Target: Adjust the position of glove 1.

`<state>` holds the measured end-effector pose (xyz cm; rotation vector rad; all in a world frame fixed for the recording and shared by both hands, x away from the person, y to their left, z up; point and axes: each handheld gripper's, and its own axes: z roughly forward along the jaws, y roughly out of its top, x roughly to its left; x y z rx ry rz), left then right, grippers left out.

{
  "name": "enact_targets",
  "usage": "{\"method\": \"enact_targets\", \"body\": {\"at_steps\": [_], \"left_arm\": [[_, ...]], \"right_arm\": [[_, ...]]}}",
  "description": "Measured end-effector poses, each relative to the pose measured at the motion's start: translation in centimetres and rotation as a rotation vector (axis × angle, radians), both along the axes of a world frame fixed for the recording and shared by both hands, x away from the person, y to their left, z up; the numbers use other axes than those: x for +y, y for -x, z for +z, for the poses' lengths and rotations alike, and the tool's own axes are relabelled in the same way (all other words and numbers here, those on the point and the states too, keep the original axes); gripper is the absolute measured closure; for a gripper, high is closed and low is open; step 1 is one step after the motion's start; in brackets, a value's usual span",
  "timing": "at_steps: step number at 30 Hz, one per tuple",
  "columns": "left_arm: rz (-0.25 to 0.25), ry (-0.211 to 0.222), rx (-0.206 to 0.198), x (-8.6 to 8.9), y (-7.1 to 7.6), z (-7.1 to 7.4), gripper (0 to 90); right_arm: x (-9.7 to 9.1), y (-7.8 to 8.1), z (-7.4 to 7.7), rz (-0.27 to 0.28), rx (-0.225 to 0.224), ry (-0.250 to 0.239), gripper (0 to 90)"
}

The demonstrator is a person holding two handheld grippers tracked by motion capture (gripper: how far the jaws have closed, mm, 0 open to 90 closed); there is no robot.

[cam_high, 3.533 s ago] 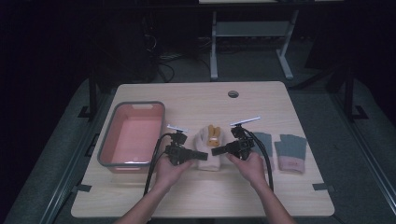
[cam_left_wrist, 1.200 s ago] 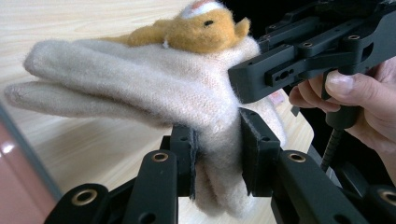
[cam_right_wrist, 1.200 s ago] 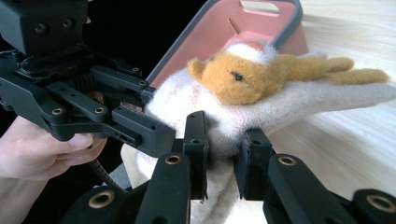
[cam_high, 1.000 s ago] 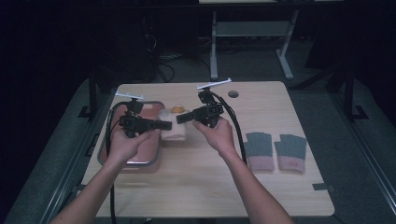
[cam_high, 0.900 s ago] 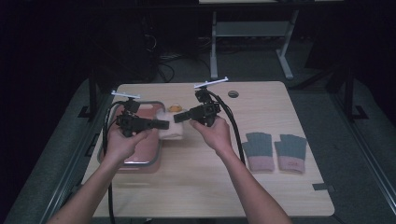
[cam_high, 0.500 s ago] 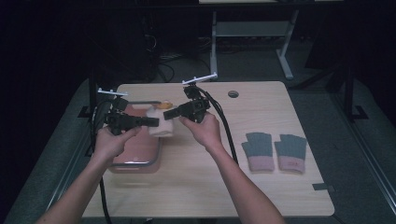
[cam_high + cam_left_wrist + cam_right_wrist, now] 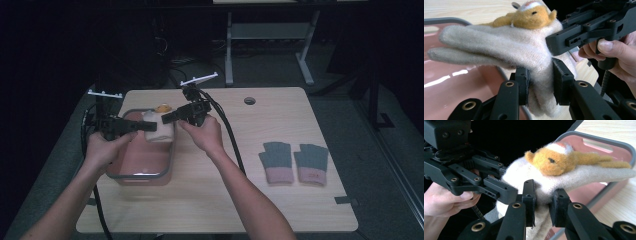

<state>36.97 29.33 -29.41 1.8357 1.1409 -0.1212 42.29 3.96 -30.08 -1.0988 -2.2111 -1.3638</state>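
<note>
A cream knitted glove [image 7: 159, 132] with an orange plush animal [image 7: 162, 107] on its back hangs in the air above the pink bin [image 7: 142, 175]. My left gripper [image 7: 145, 127] is shut on the glove's cuff from the left, and my right gripper [image 7: 168, 118] is shut on it from the right. In the left gripper view the left gripper [image 7: 540, 80] pinches the glove [image 7: 506, 47], with the other gripper's black jaw just above. In the right gripper view the right gripper [image 7: 543, 200] squeezes a fold of the glove [image 7: 564, 177] over the bin [image 7: 599, 142].
Two grey gloves with pink cuffs [image 7: 292, 161] lie flat side by side on the right of the wooden table [image 7: 240, 200]. A small round hole [image 7: 249, 100] sits near the table's far edge. Cables trail from both grippers toward the person.
Both hands have carried the glove leftward and away from the person, a little higher, from the table's middle to above the pink bin. Both grips have held.
</note>
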Motion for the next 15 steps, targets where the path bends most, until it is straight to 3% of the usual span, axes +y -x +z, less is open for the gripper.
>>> {"method": "enact_targets", "body": {"at_steps": [15], "left_arm": [[0.025, -0.016, 0.051, 3.5, -0.5, -2.0, 69.0]], "right_arm": [[3.9, -1.1, -2.6, 0.025, 0.053, -0.014, 76.3]]}}
